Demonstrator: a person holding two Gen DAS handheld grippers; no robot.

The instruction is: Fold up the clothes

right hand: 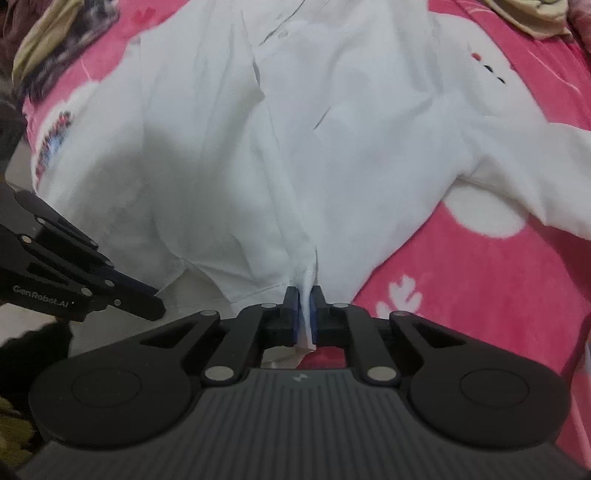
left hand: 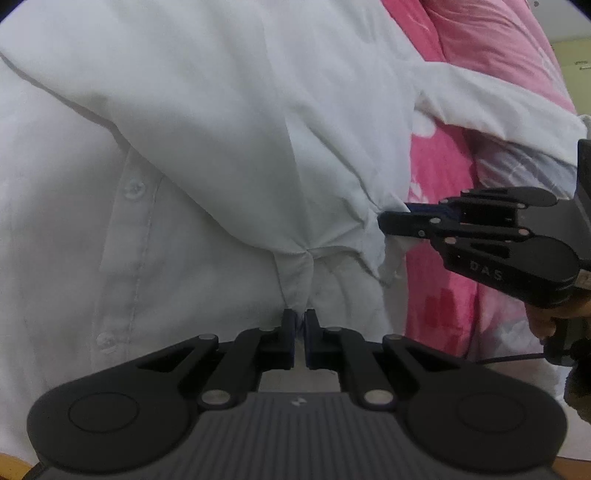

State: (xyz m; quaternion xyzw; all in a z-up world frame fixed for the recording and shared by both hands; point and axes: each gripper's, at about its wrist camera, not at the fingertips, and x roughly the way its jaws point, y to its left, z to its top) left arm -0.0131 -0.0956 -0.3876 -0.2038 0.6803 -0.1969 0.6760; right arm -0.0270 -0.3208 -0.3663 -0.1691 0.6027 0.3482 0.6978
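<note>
The right gripper pinches the hem of one white button-up shirt, soft and creased. The left gripper is pressed together on a fold just beside it. The shirt's length runs away from both grippers across a fleecy pink blanket.

Pink patterned blanket underneath

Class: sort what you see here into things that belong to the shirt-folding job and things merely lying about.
Part of the job:
white shirt
left gripper, shut on the shirt
right gripper, shut on the shirt

Just lying about:
pink blanket, under the shirt
dark and tan cloth
tan cloth
</note>
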